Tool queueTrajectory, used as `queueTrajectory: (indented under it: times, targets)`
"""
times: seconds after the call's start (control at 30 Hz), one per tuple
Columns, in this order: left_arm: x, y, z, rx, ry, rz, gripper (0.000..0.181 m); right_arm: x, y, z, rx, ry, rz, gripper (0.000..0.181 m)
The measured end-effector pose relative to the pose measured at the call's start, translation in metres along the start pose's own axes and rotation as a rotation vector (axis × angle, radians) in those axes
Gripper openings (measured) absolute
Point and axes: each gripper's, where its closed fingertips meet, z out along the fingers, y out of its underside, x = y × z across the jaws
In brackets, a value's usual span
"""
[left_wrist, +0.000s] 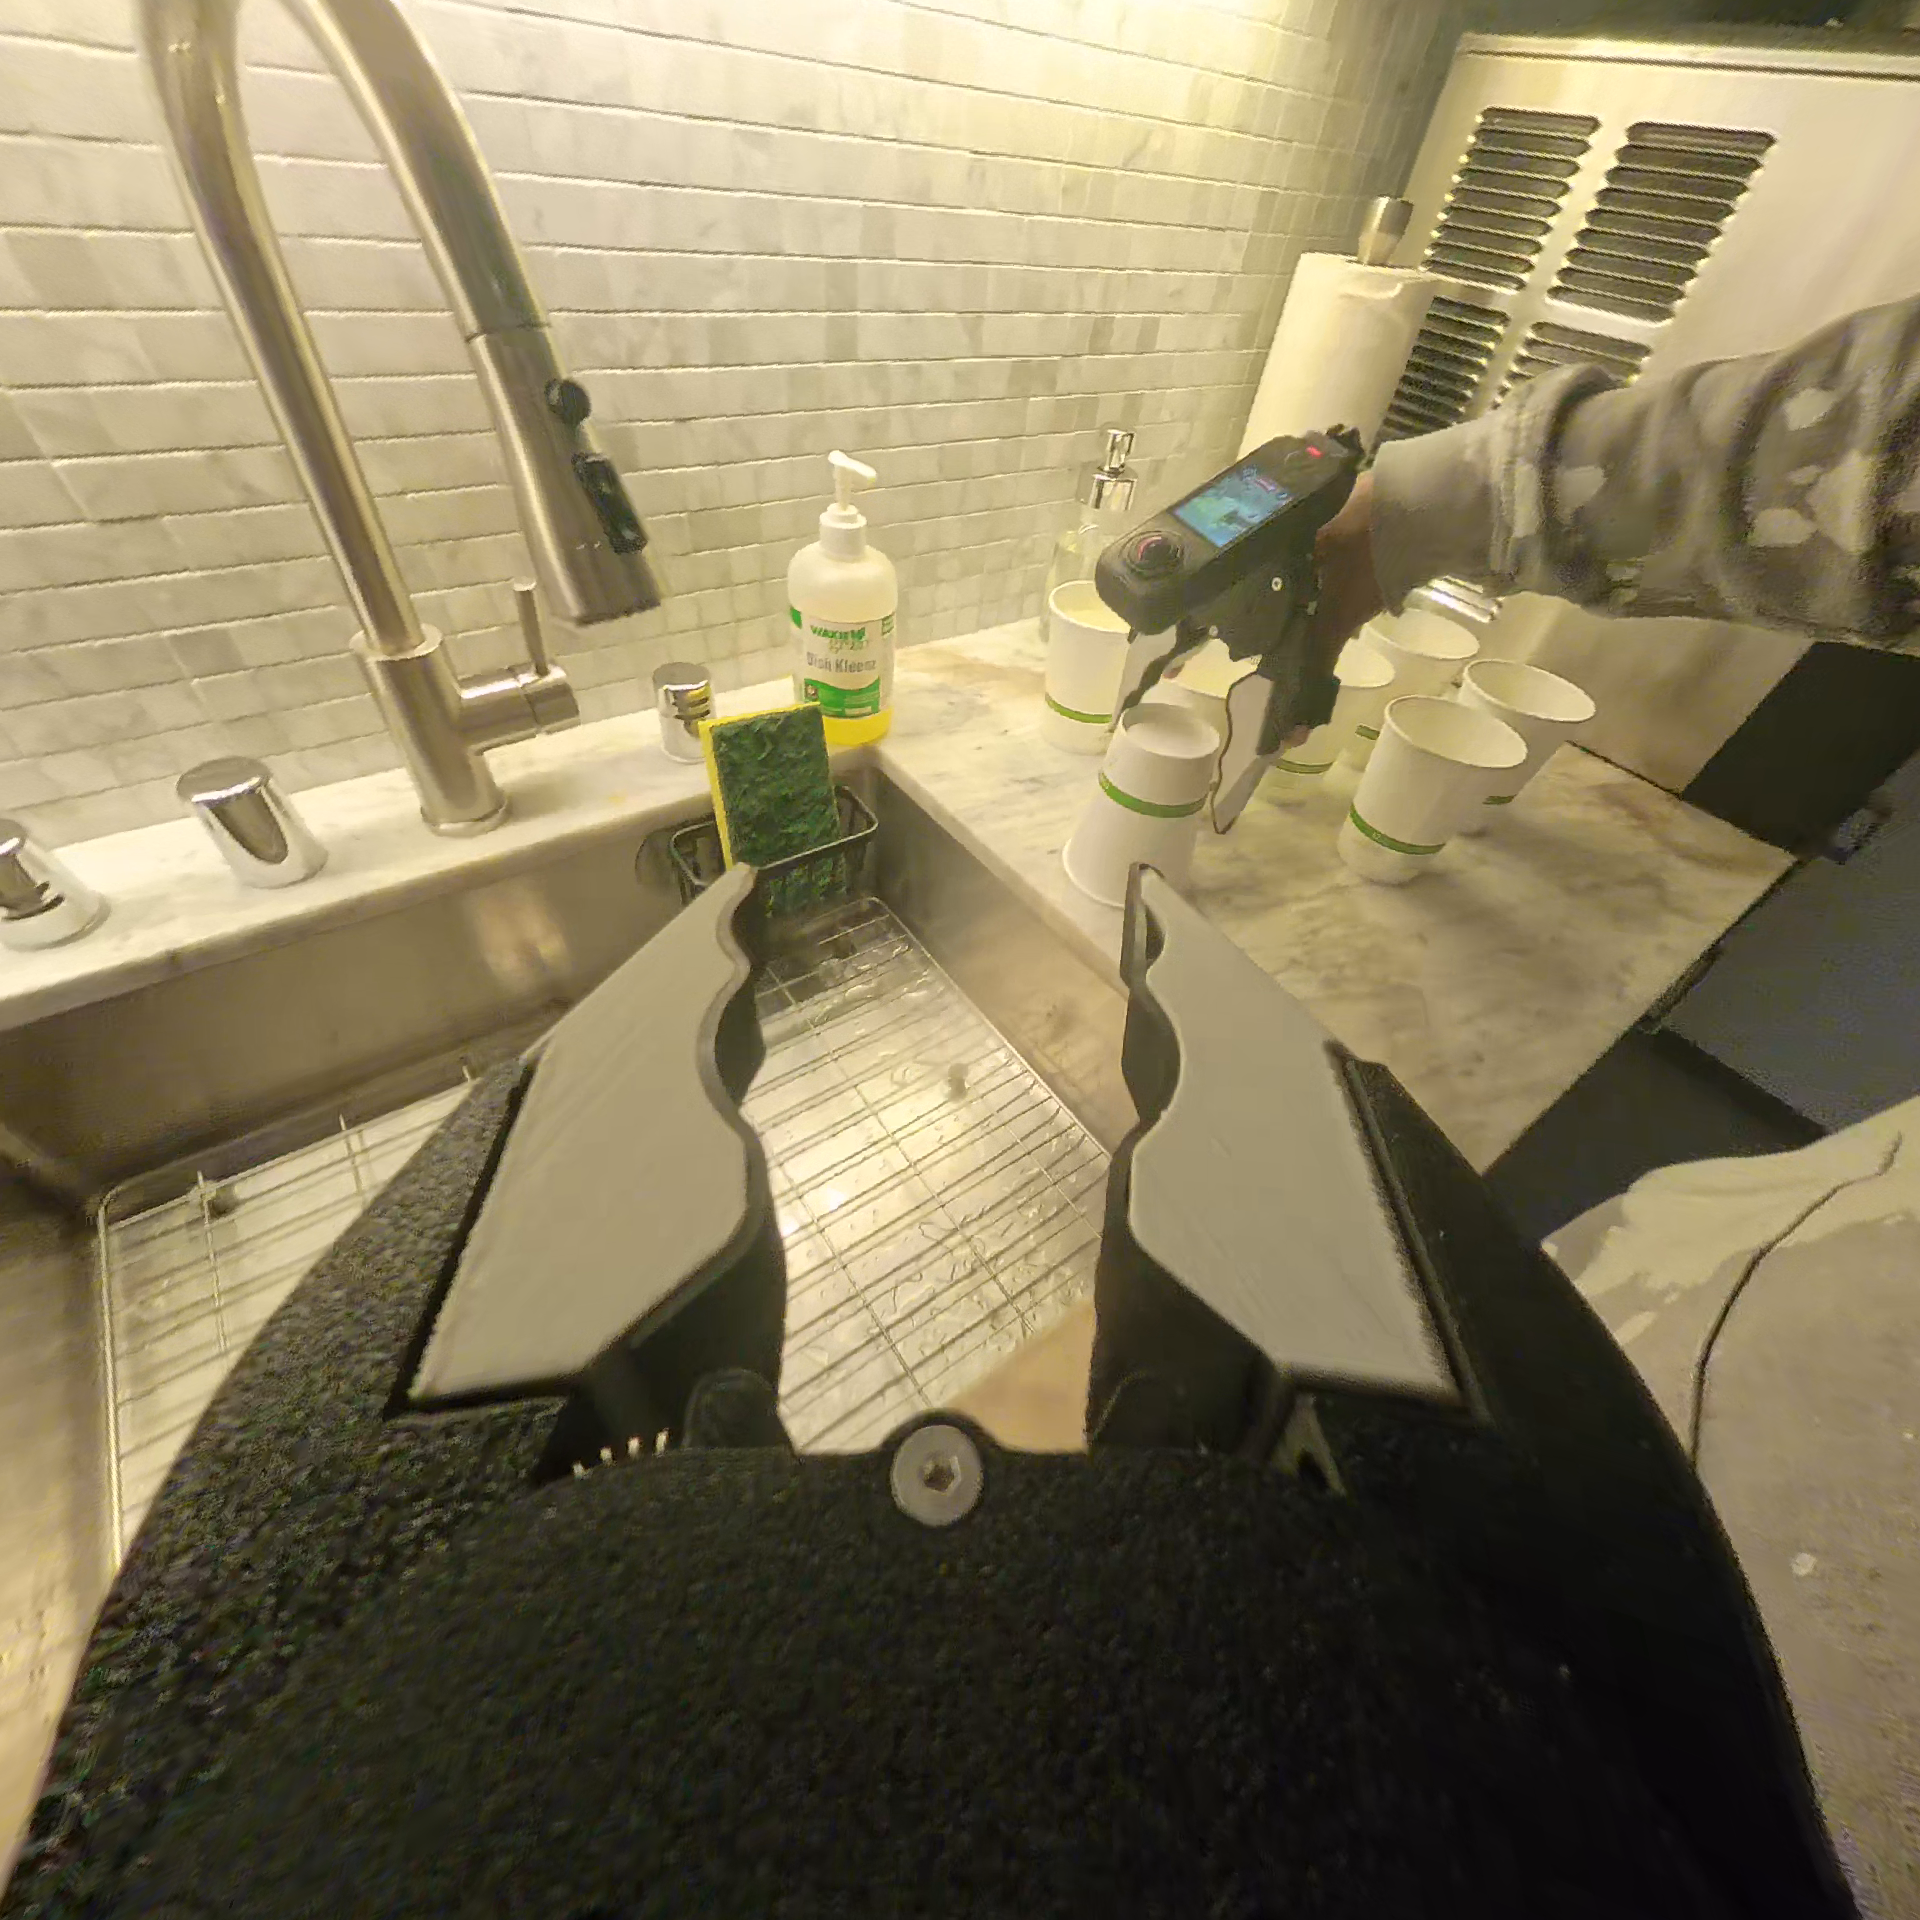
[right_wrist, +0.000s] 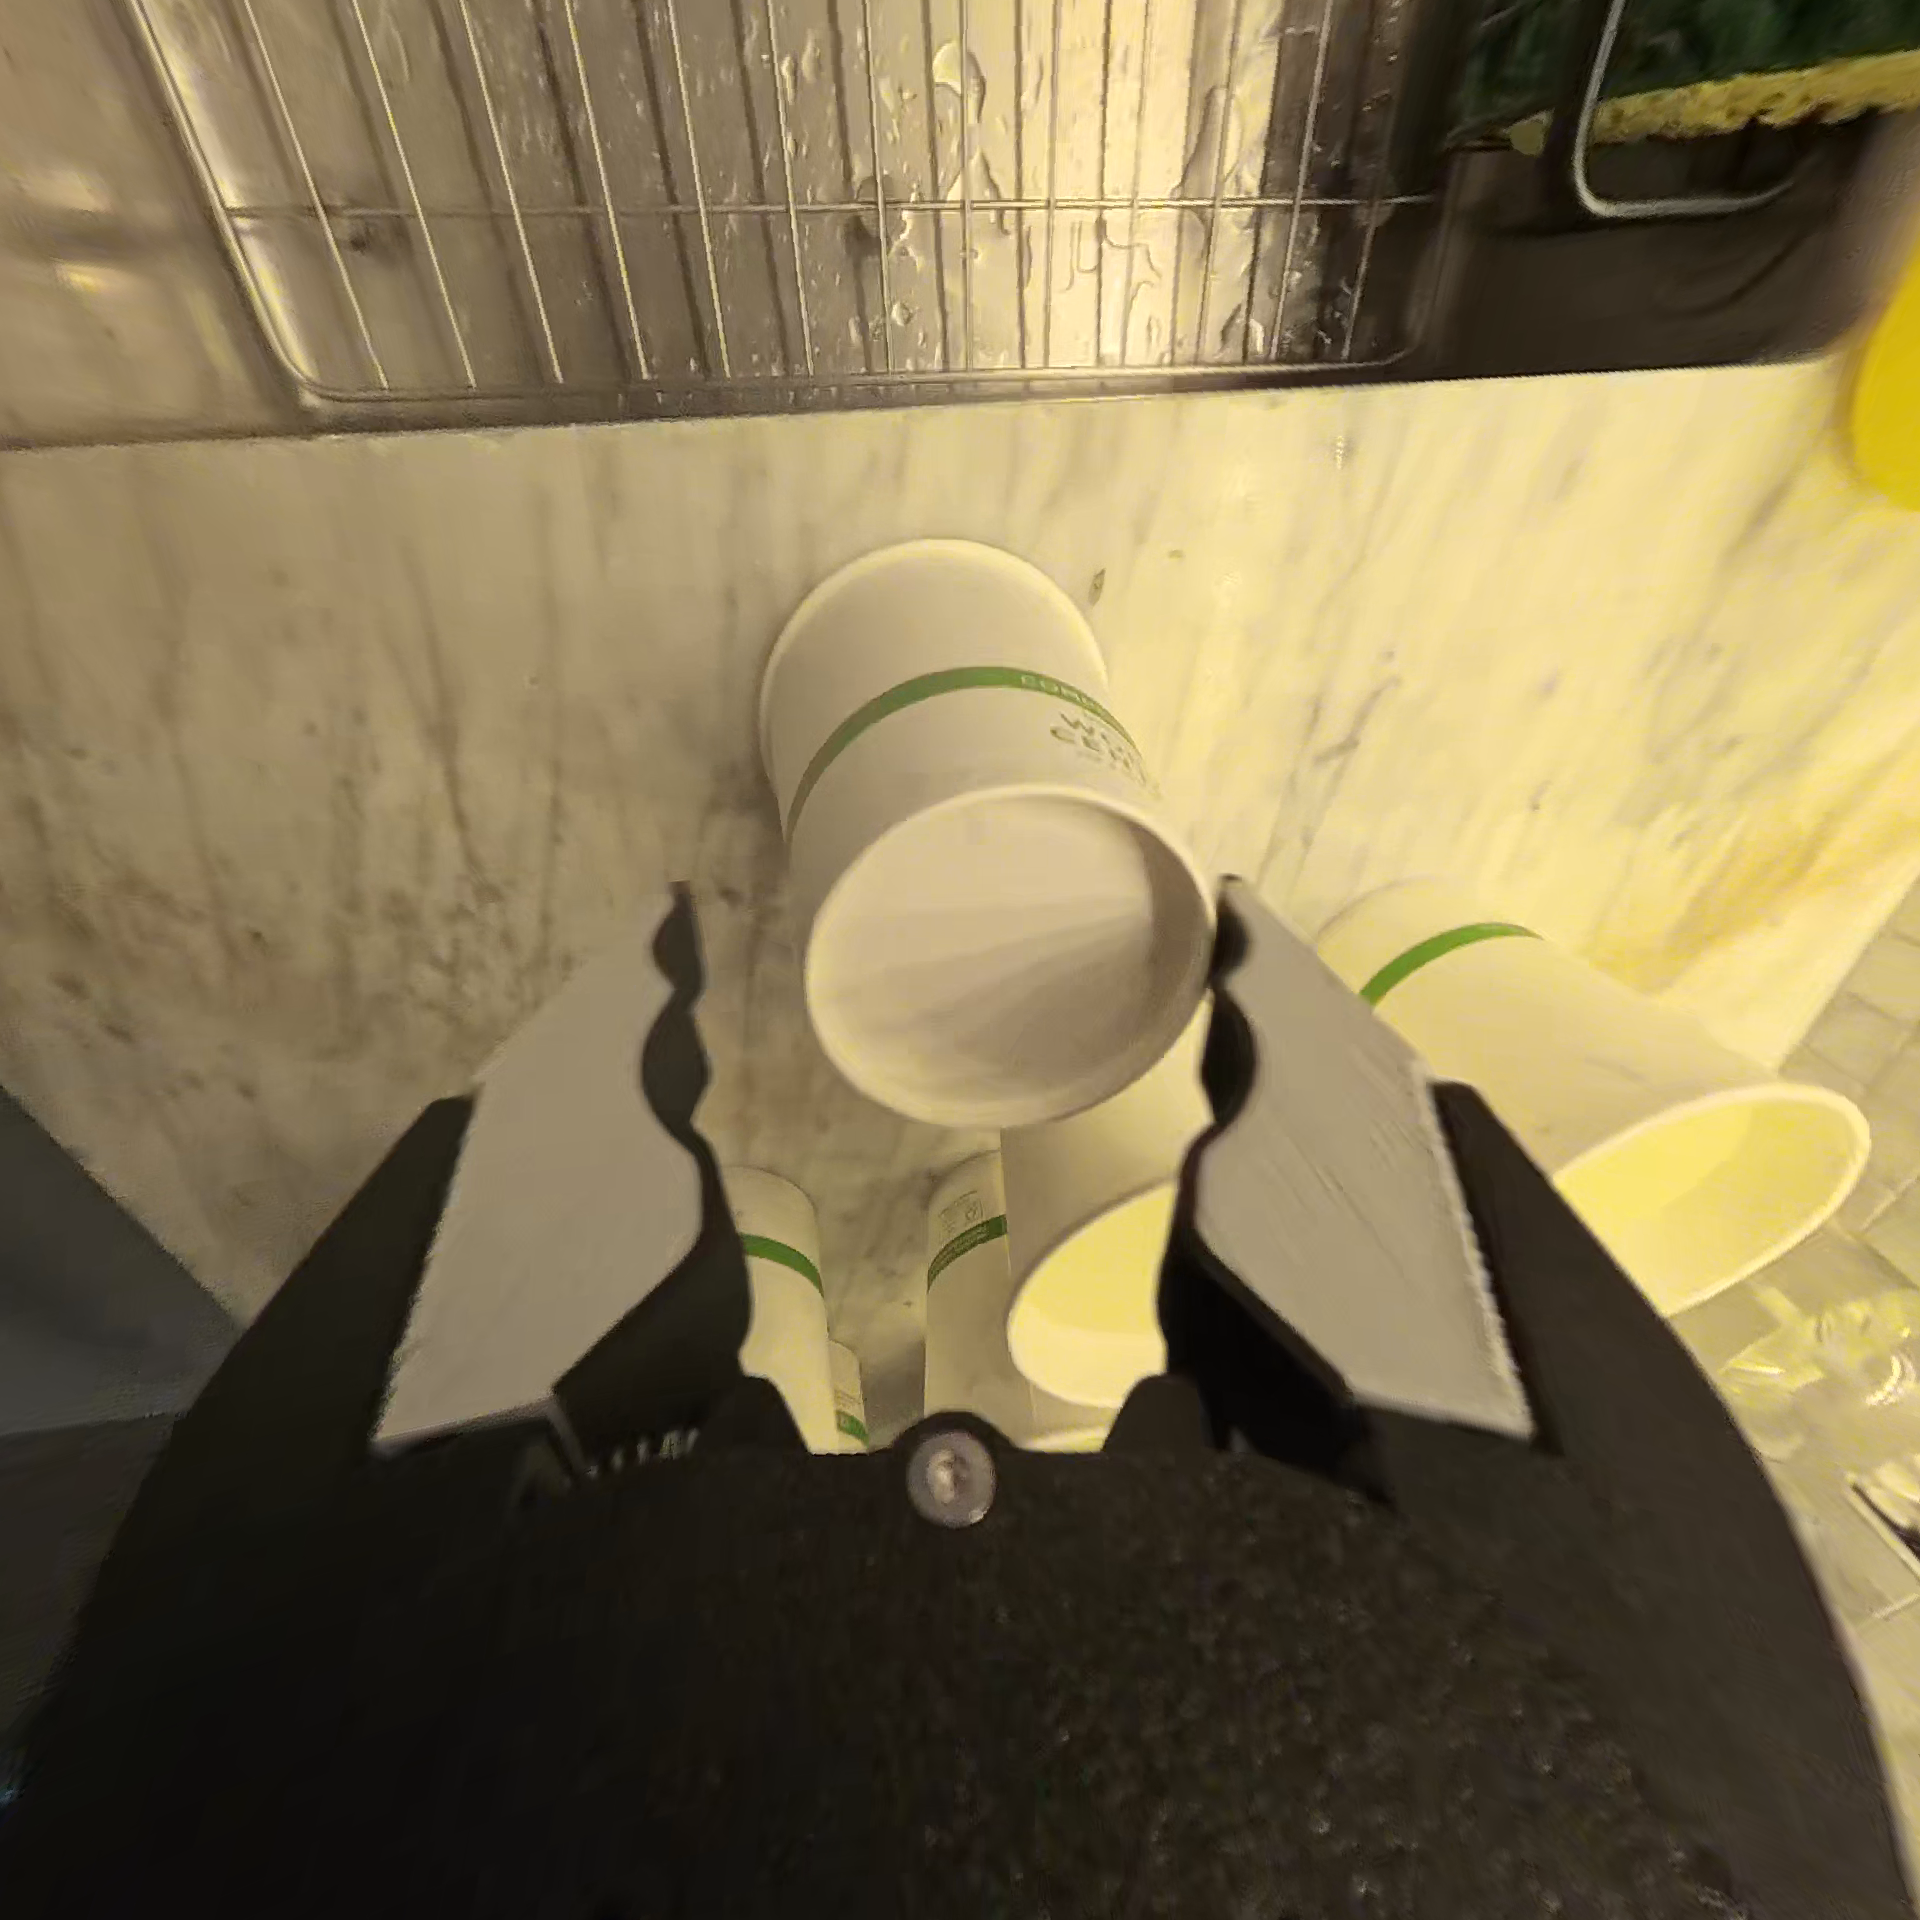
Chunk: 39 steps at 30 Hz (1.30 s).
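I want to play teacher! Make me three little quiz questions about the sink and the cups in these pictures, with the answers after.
1. True or false: the left gripper is squeezing the sponge.
2. Which way up is the paper cup nearest the right gripper? A) mouth up B) upside down C) lying flat
3. Fill in: the soap bottle stands on the counter beside the ____.

Key
1. False. It is open and empty above the sink rack.
2. B. Its base faces the open fingers.
3. Sink.
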Motion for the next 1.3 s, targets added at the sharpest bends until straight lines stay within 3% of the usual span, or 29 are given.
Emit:
queueTrajectory:
  times: [0.03,0.13,0.2,0.3,0.47,0.63,0.8,0.97,1.07,1.13,1.17,1.23,1.3]
  targets:
    - [-0.002,0.003,-0.003,-0.004,-0.006,-0.010,0.068,0.000,-0.002,0.001,-0.003,0.000,-0.012,0.077]
    - [-0.006,0.008,-0.010,-0.017,0.004,-0.038,0.069,-0.004,-0.011,-0.012,0.068,-0.006,-0.002,0.076]
    - [-0.009,0.009,-0.012,-0.019,0.024,-0.052,0.071,-0.005,-0.028,-0.035,0.212,0.006,0.077,0.076]
    - [-0.013,0.007,-0.012,-0.014,0.059,-0.060,0.074,-0.010,-0.063,-0.091,0.552,0.004,0.259,0.076]
    - [-0.014,-0.012,-0.008,0.041,0.151,-0.073,0.083,-0.034,-0.111,-0.205,1.257,-0.109,0.532,0.075]
    - [0.004,-0.040,-0.006,0.107,0.315,-0.087,0.089,-0.084,-0.146,-0.278,1.830,-0.436,0.627,0.075]
    - [0.043,-0.076,-0.013,0.201,0.561,-0.094,0.097,-0.137,-0.186,-0.316,2.220,-0.983,0.556,0.076]
    - [0.075,-0.106,-0.032,0.286,0.783,-0.097,0.098,-0.182,-0.241,-0.320,2.262,-1.357,0.405,0.076]
    - [0.078,-0.108,-0.042,0.288,0.809,-0.063,0.083,-0.190,-0.258,-0.315,2.234,-1.449,0.385,0.076]
    - [0.066,-0.103,-0.042,0.260,0.773,-0.068,0.081,-0.183,-0.268,-0.302,2.168,-1.325,0.486,0.080]
    - [0.058,-0.101,-0.041,0.239,0.744,-0.083,0.081,-0.177,-0.273,-0.290,2.113,-1.191,0.546,0.079]
    - [0.040,-0.093,-0.037,0.202,0.667,-0.084,0.081,-0.164,-0.274,-0.263,1.960,-0.827,0.637,0.086]
    - [0.022,-0.082,-0.029,0.150,0.567,-0.066,0.080,-0.148,-0.259,-0.255,1.850,-0.507,0.699,0.095]
